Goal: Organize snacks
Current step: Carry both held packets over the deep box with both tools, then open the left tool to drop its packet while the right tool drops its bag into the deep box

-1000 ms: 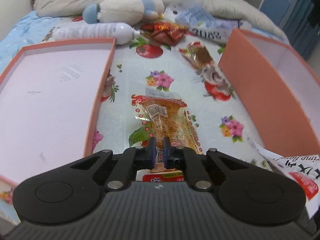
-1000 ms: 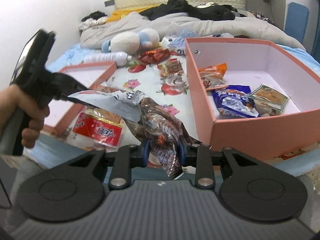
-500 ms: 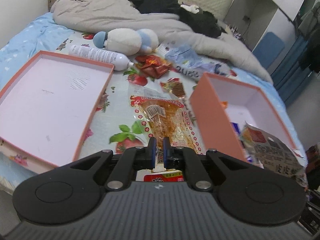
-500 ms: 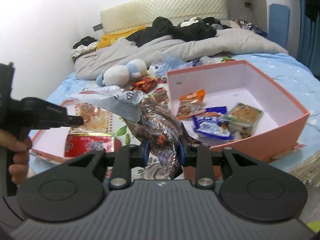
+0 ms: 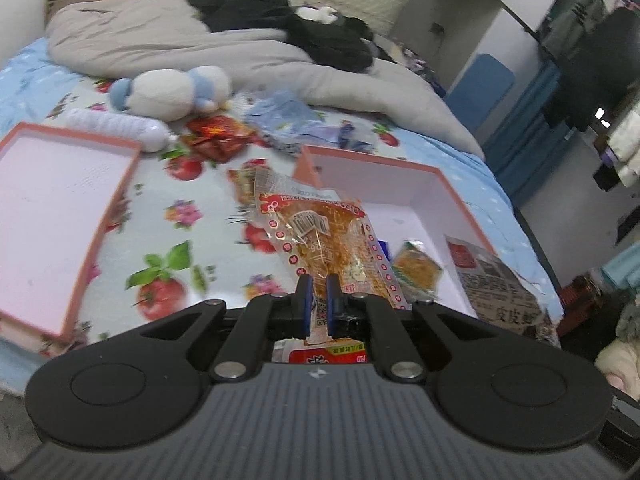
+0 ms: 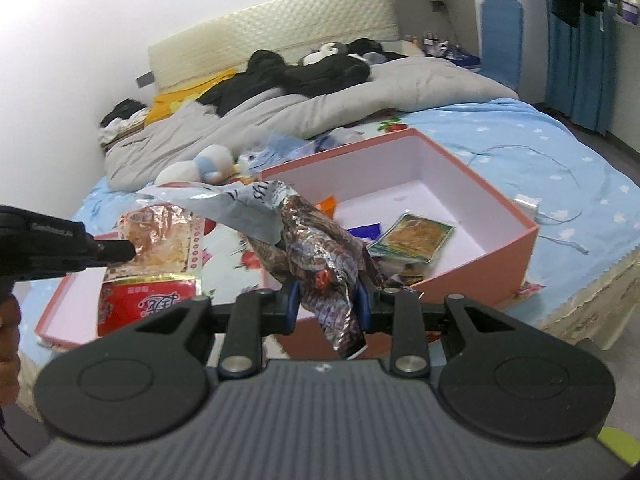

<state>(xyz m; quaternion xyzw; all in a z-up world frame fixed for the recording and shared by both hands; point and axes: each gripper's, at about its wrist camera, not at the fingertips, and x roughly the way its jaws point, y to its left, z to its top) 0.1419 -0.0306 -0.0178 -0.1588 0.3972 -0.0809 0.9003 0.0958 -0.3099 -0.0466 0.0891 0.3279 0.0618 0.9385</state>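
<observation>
Both claws are holding snack bags up in the air over the bed. Left gripper (image 5: 318, 300) has its two blue pads squeezed almost together on a clear snack bag (image 5: 324, 236). This bag has red dots along its edges and an orange, crumbly snack inside. The bag sticks up and away from the claw, and its red bottom end pokes out under the pads. In the right wrist view the same bag (image 6: 160, 248) hangs from the black tip of the left claw, which comes in from the left side.

Right gripper (image 6: 327, 300) is pinched on a crinkly foil bag (image 6: 316, 252). Its pads sit a little apart because the scrunched bag fills the gap between them. The bag is shiny brown and silver, with a grey and white flap that bends off to the left.

Just past both claws sits a pink box (image 6: 480, 268) with white insides. A green and orange packet (image 6: 416, 236) lies flat inside it, next to a blue packet (image 6: 366, 232). An orange packet (image 6: 329, 205) peeks out behind the foil bag.

A shallow pink lid (image 5: 92, 240) lies to the left on the flowery bedsheet (image 5: 180, 216). It lies apart from the box.

Farther back lie a red snack bag (image 5: 218, 136), a white bottle (image 5: 116, 128) on its side and a white and blue plush toy (image 5: 172, 92). A grey blanket (image 5: 240, 56) and black clothes (image 5: 288, 28) are piled at the head of the bed.
</observation>
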